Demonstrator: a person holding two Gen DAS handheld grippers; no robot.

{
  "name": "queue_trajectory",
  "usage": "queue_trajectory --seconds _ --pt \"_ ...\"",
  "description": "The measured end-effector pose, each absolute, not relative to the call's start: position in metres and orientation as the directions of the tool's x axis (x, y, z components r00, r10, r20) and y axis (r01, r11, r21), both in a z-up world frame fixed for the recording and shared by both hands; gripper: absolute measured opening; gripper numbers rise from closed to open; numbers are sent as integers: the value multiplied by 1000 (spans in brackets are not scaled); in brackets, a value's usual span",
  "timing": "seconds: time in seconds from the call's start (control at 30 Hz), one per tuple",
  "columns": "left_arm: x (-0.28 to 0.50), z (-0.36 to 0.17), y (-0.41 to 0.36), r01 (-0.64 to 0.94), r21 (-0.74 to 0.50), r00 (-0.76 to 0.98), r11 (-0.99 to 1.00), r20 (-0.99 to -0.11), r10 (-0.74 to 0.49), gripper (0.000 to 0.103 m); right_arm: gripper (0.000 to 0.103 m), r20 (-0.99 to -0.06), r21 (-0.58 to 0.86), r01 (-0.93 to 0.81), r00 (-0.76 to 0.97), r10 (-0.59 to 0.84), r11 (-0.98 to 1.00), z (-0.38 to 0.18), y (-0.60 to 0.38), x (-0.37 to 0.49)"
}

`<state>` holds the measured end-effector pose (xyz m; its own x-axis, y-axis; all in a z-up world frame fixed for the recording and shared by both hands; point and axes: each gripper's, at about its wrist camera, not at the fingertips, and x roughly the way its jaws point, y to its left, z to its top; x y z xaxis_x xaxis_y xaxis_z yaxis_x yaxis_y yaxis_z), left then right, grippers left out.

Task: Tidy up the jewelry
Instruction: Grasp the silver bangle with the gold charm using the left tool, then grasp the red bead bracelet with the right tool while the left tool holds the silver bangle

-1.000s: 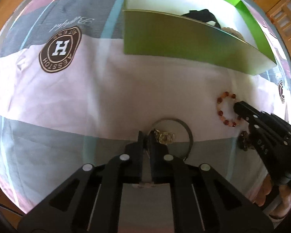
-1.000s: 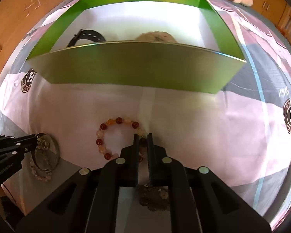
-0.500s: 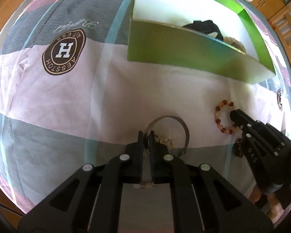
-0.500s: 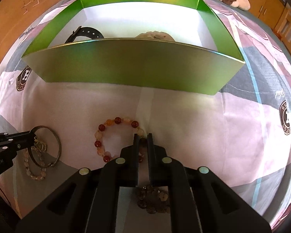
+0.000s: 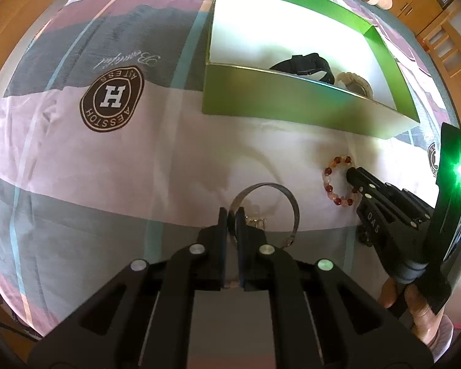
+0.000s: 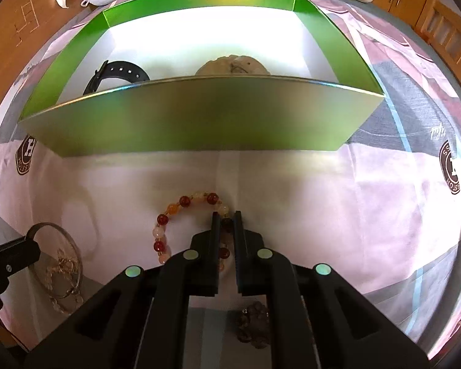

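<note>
A green box with a white inside stands on the bedsheet and holds a black watch and a beige bracelet. My left gripper is shut on a thin metal bangle, lifted above the sheet; it shows at the left edge of the right wrist view. My right gripper is shut on a red and amber bead bracelet.
A clear bead bracelet lies on the sheet under the bangle. A dark bead cluster lies under my right gripper. The sheet has brown round logos. Wooden furniture stands beyond the bed.
My left gripper has risen with the bangle, so the box looks farther and smaller. My right gripper has stayed shut on the bead bracelet, which has lifted slightly.
</note>
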<state>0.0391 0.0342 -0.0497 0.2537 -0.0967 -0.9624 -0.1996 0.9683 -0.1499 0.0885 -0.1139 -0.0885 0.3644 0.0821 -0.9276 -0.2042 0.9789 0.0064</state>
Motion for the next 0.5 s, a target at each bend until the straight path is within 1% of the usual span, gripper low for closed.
queue_trajectory --seconds 0.07,0.2,0.37,0.5 --pt "42 -51 30 -198 -149 260 969 -961 -95 5 8 -925 -1 -211 370 79 977 -86 -117 86" --pt "42 -48 25 -189 -152 303 970 -949 -90 5 8 -922 52 -198 367 123 979 -77 -127 76" --pt "46 -44 21 -182 -147 345 972 -936 -77 5 8 -896 77 -190 417 151 979 -54 -148 78" --pt "46 -41 17 -167 -134 359 977 -931 -66 5 8 -887 108 -183 427 178 977 -49 -166 75"
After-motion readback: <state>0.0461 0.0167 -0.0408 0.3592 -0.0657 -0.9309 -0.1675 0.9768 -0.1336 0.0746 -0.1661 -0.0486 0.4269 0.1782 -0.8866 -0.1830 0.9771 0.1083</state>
